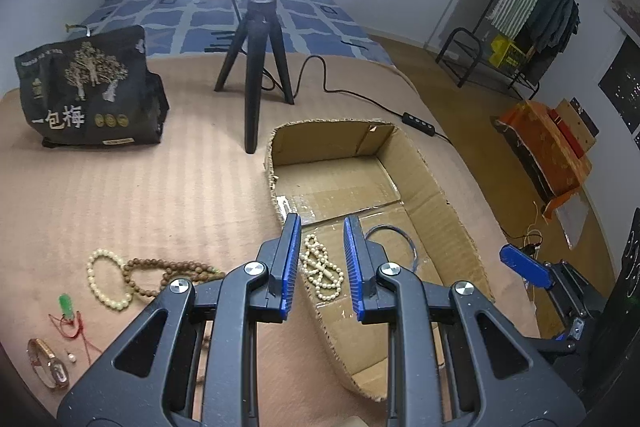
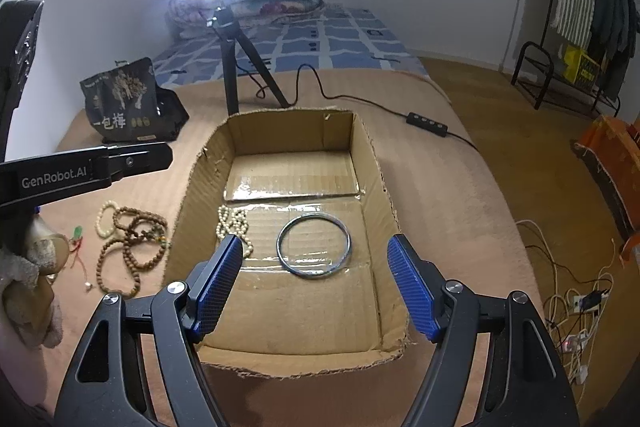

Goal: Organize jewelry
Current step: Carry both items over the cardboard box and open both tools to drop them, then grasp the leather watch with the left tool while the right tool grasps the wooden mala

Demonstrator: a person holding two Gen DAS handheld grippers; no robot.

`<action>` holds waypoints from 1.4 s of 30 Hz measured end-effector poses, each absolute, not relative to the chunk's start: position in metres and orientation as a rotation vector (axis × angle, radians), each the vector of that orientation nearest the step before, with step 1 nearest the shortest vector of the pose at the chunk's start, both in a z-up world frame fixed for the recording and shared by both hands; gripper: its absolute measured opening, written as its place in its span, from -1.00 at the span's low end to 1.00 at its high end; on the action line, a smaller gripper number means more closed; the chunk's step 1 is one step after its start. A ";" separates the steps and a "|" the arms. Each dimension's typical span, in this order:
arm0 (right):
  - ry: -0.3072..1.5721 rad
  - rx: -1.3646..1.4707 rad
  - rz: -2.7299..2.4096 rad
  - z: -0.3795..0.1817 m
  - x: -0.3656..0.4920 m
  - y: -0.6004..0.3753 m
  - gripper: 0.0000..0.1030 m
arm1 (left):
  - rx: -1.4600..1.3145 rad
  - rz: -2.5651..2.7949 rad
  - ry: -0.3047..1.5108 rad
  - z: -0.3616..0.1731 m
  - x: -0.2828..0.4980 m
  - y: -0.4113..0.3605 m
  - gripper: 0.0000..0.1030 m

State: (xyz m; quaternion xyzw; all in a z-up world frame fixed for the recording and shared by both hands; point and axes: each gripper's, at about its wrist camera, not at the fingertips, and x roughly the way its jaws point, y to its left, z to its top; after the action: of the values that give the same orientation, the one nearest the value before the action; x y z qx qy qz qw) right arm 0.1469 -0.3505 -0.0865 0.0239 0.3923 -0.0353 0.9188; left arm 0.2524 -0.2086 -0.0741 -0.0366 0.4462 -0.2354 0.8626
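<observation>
An open cardboard box (image 2: 372, 163) (image 1: 436, 195) lies on the tan blanket. Inside it lie a cream bead necklace (image 1: 322, 271) (image 2: 234, 223) and a silver bangle (image 2: 314, 245) (image 1: 404, 233). My left gripper (image 1: 322, 227) is open and empty, hovering over the box's left wall above the cream necklace. My right gripper (image 2: 316, 247) is wide open and empty over the box's near end, above the bangle. Left of the box on the blanket lie a cream bead bracelet (image 1: 108, 279) (image 2: 105, 219), a brown bead necklace (image 1: 168, 277) (image 2: 134, 251), a green pendant on red cord (image 1: 66, 307) and a rose-gold watch (image 1: 50, 365).
A ring light on a black tripod (image 1: 256, 67) (image 2: 230, 83) stands behind the box, its cable and switch (image 2: 426, 119) running right. A black printed bag (image 1: 86, 95) (image 2: 124, 103) stands at back left. A clothes rack (image 2: 580, 27) and floor cables (image 2: 572, 303) are at right.
</observation>
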 end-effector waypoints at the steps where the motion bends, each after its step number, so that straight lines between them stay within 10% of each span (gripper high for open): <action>1: 0.803 0.045 -0.073 -0.084 0.145 -0.349 0.45 | -0.078 -0.492 0.931 -0.071 0.250 -0.206 -0.60; 15: 0.721 -0.006 -0.074 -0.051 0.123 -0.320 0.47 | -0.054 -0.438 0.852 -0.028 0.212 -0.149 -0.59; 19: 0.705 -0.011 -0.055 -0.046 0.121 -0.307 0.52 | -0.044 -0.404 0.818 -0.017 0.199 -0.117 -0.21; 24: 0.710 -0.018 0.008 -0.045 0.121 -0.286 0.55 | -0.012 -0.350 0.785 -0.010 0.184 -0.078 -0.18; 42: 0.850 0.082 0.197 -0.082 0.162 -0.201 0.56 | -0.087 -0.163 0.922 -0.069 0.169 0.069 -0.17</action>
State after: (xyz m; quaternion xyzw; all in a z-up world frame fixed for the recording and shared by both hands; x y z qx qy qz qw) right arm 0.1621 -0.2007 -0.0815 0.0397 0.4116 0.0954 0.9055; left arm 0.1685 0.0691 -0.0688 -0.0417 0.4442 -0.0786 0.8915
